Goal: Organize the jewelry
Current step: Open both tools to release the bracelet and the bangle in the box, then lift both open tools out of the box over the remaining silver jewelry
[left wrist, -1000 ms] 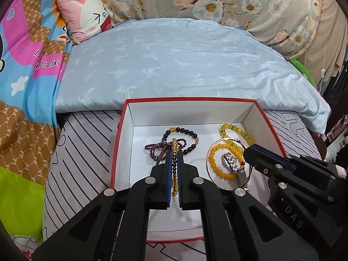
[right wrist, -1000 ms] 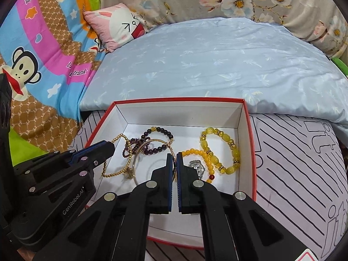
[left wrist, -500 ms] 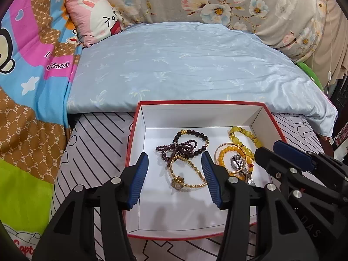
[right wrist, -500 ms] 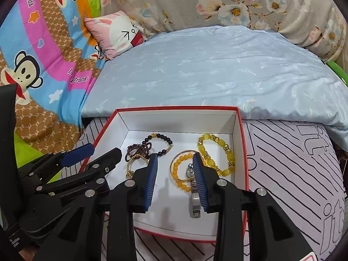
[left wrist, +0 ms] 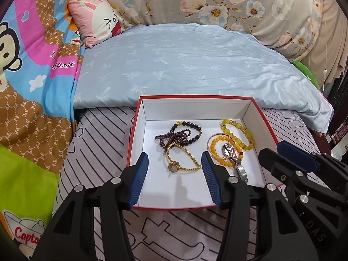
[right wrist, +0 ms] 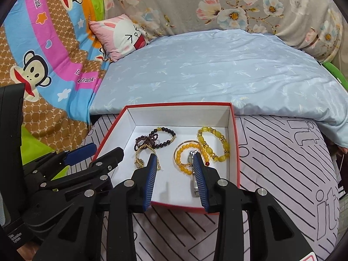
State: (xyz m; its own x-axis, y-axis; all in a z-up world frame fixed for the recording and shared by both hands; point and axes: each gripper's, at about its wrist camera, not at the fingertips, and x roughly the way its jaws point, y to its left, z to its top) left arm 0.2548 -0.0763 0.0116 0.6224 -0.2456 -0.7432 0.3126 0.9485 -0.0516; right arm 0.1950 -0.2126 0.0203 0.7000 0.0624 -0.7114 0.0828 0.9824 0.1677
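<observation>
Both grippers released, nothing between the pads on either side.

Left gripper [left wrist: 175, 158]: jaws spread wide, hovering over the near half of the red-rimmed box [left wrist: 196, 97], lower centre of the left wrist view. The gold bead chain [left wrist: 184, 158] lies on the box floor in the gap between the fingers, not touched.

Right gripper [right wrist: 174, 159]: jaws apart, narrower gap than the left. In the right wrist view it sits lower centre, over the near edge of the box [right wrist: 177, 105]. Its right finger covers part of the silver watch [right wrist: 195, 190]; I can't tell if it touches.

All the jewelry I can see is inside the box, mid frame:
- dark bead bracelet [left wrist: 191, 130] and purple bead strand [left wrist: 171, 138], tangled with the gold chain, left half of the floor
- orange bead bracelet [left wrist: 215, 150] inside a thin gold bangle [left wrist: 209, 140], watch [left wrist: 233, 156] lying across them, right half
- yellow bead bracelet [left wrist: 238, 133] near the right wall, touching the orange one

Box sits on a striped white cloth [left wrist: 104, 143]. Pale blue quilt [left wrist: 191, 61] behind it, pink rabbit pillow [left wrist: 95, 25] upper left.
</observation>
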